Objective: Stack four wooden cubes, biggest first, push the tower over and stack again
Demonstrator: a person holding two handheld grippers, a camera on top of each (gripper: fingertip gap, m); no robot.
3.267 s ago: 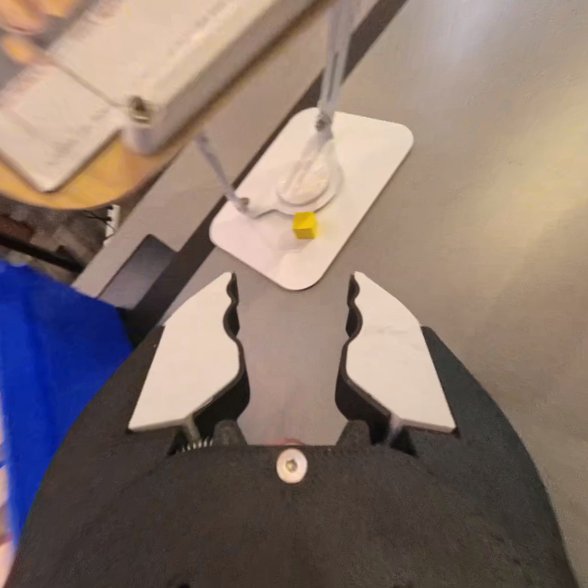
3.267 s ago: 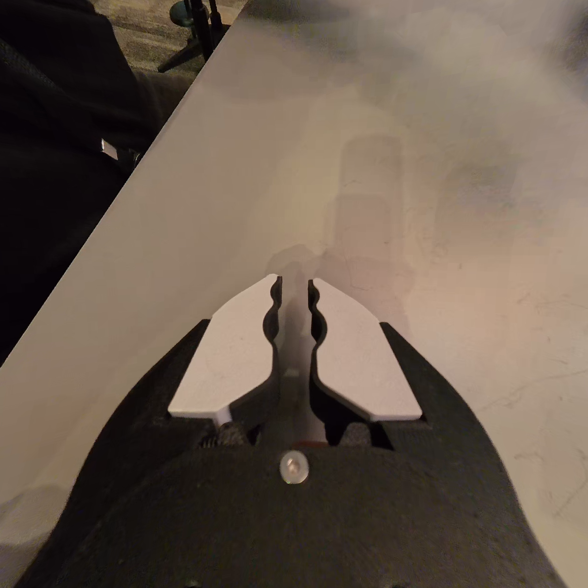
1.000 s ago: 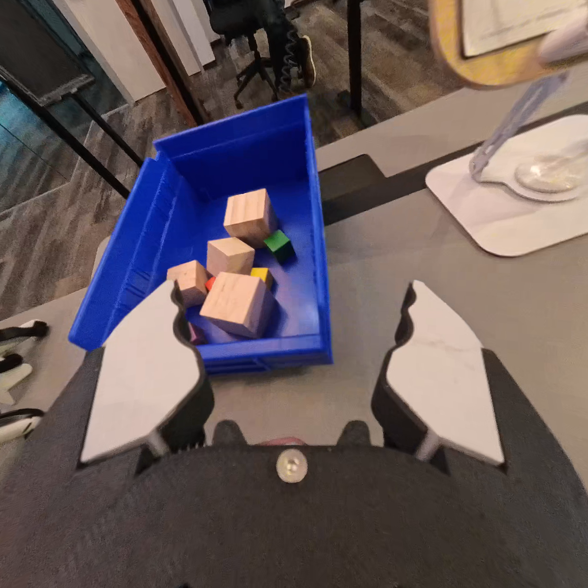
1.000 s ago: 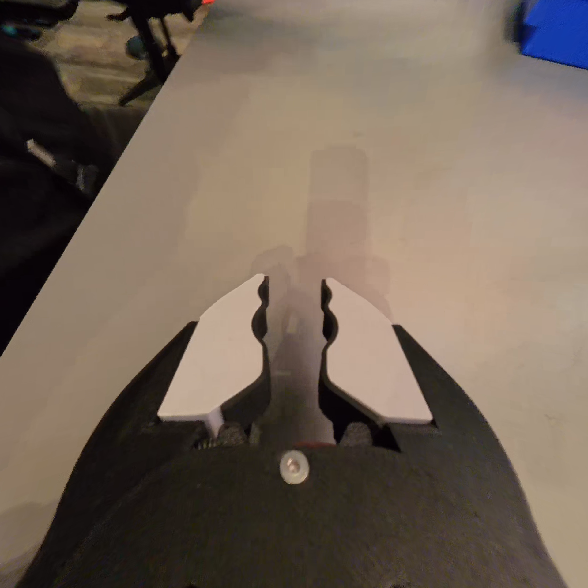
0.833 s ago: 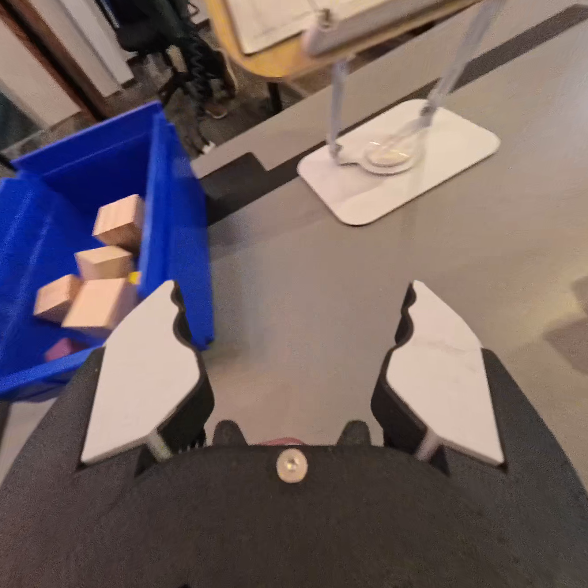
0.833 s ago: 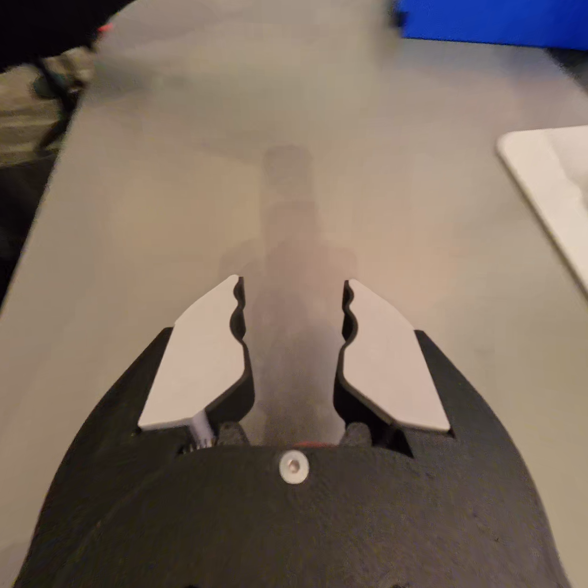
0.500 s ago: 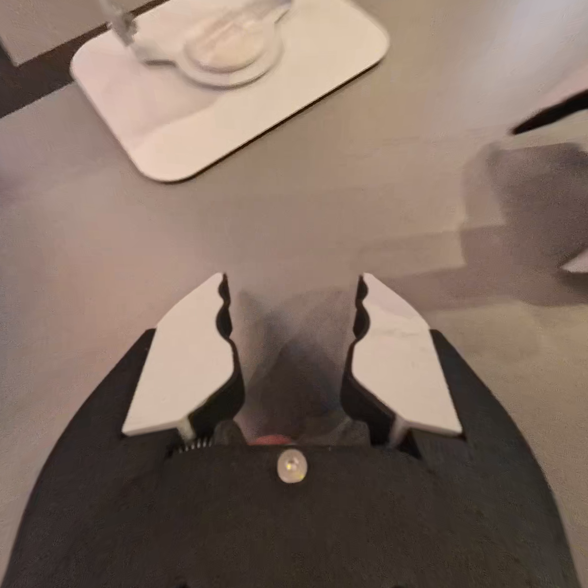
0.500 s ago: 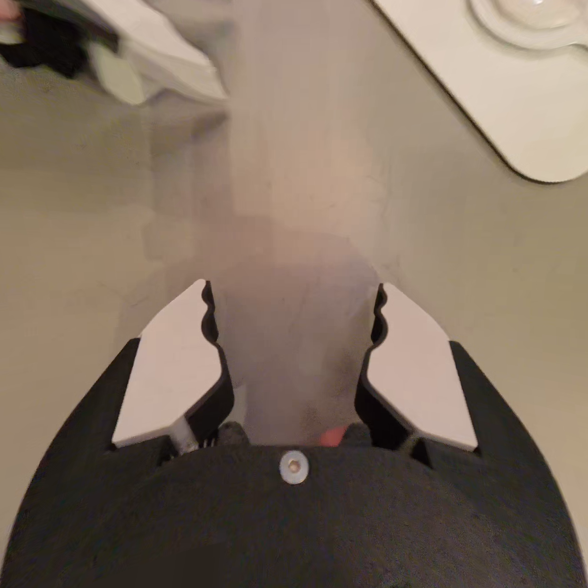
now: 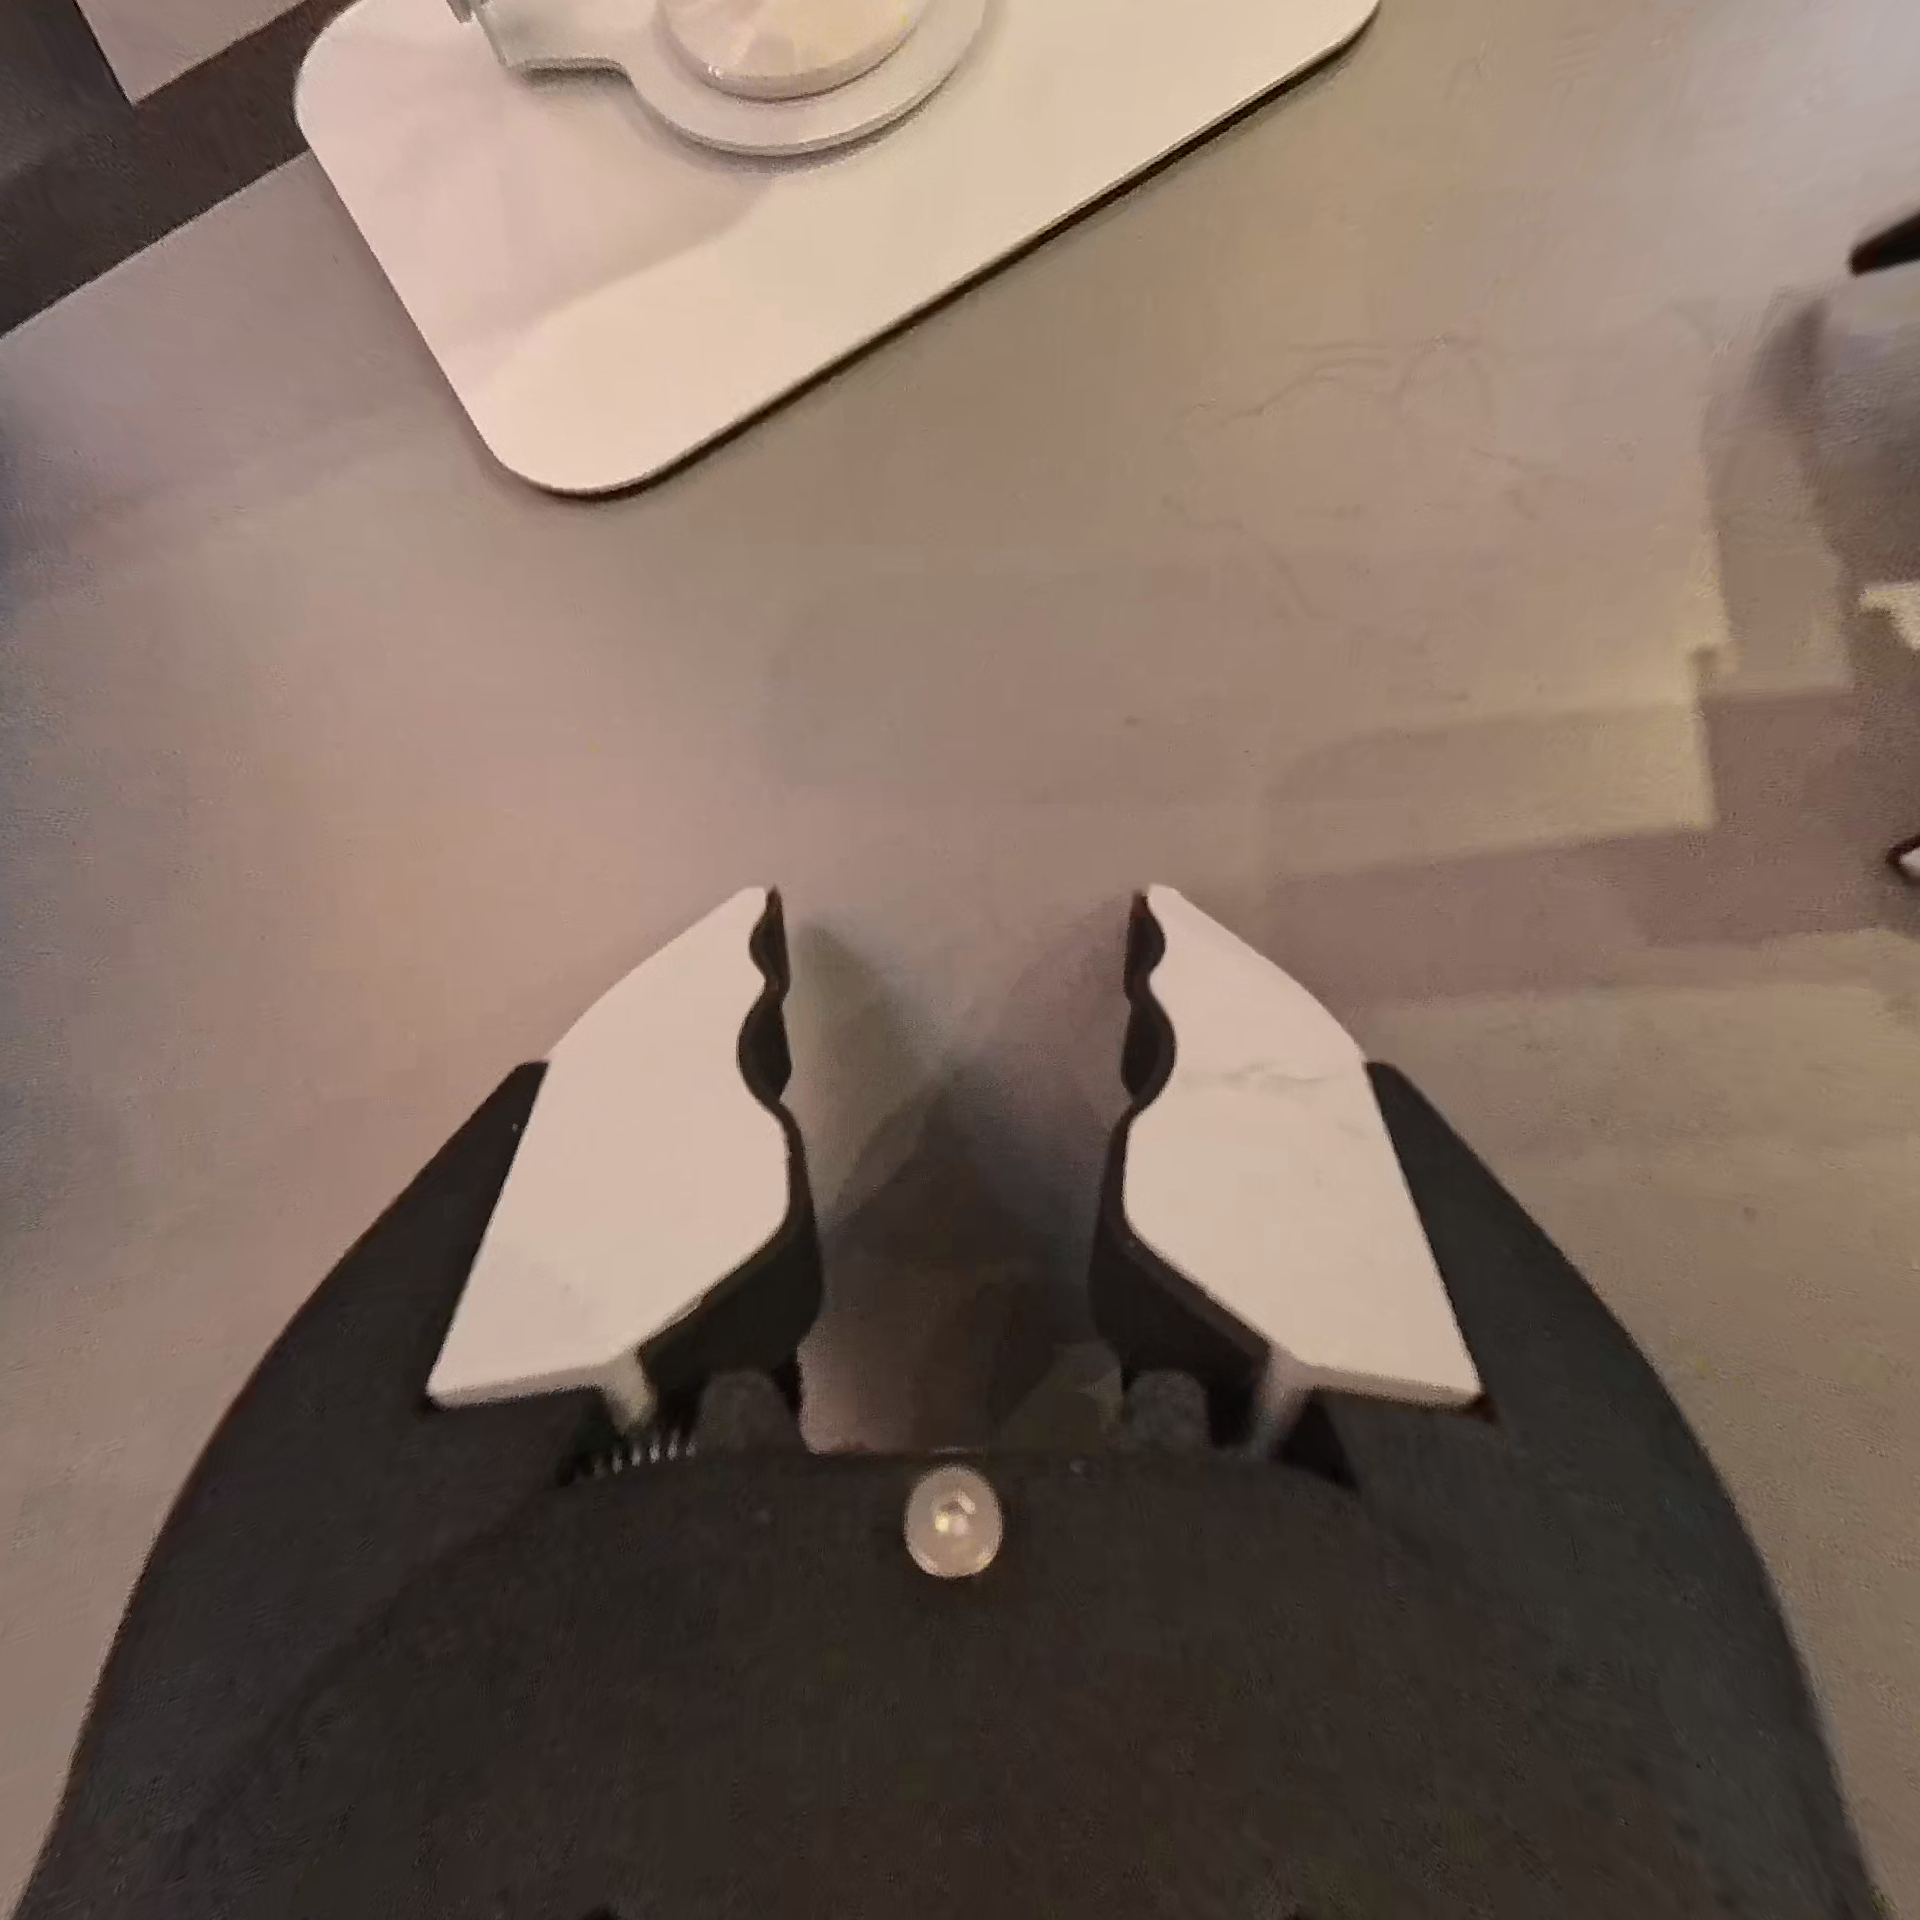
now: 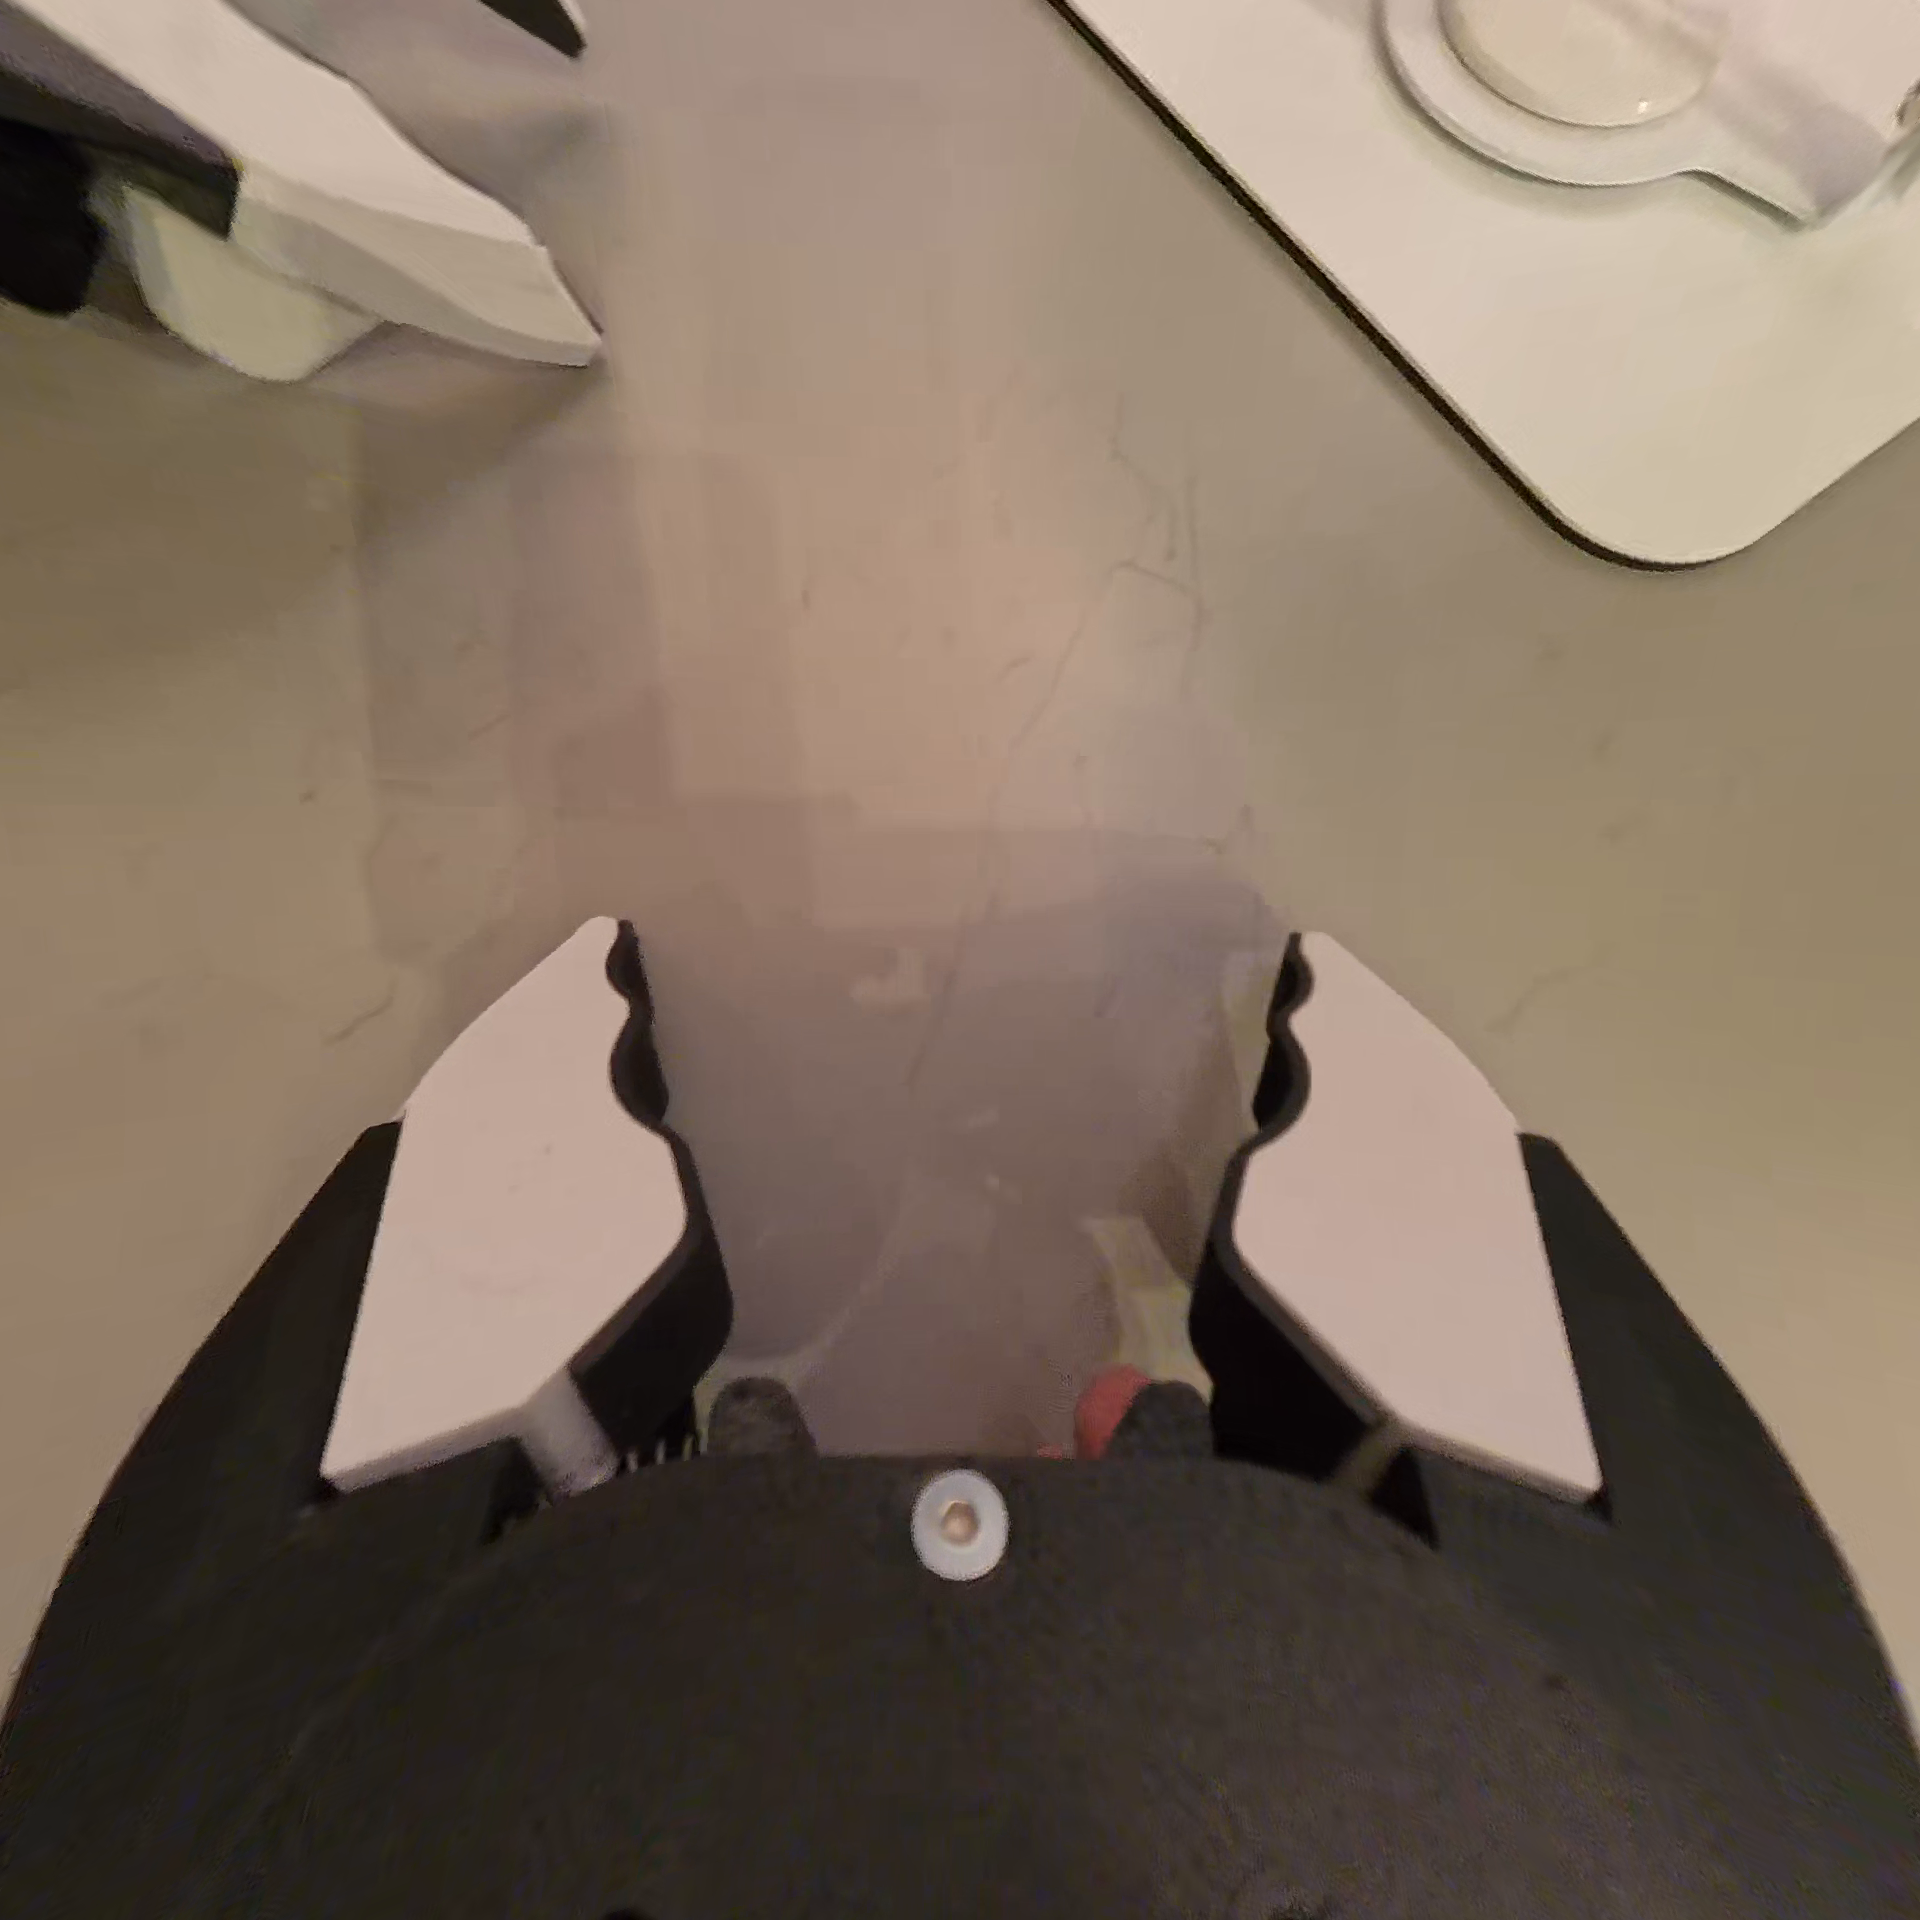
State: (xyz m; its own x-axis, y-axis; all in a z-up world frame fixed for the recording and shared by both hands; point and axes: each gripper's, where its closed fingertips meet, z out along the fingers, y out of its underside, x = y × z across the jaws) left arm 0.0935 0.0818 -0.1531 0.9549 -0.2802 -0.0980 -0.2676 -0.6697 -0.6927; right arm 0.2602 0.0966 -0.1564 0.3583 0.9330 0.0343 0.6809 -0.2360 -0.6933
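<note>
No wooden cube shows in either view now. My left gripper (image 9: pixel 954 914) is open and empty, pointing down at the bare grey table (image 9: pixel 416 727). My right gripper (image 10: pixel 954 940) is open wider and empty, also low over the grey table (image 10: pixel 1558 831). The left gripper's white fingers (image 10: pixel 395 260) show in the upper left of the right wrist view. A blurred edge of the right gripper (image 9: pixel 1891 239) shows at the far right of the left wrist view.
A white rounded base plate (image 9: pixel 790 270) with a clear round foot (image 9: pixel 810 73) lies ahead of the left gripper. It also shows at the upper right of the right wrist view (image 10: pixel 1558 343).
Both grippers have swung away from the blue bin of cubes and tipped down toward the table near the white plate. The left gripper has narrowed. The right gripper has opened wider.
</note>
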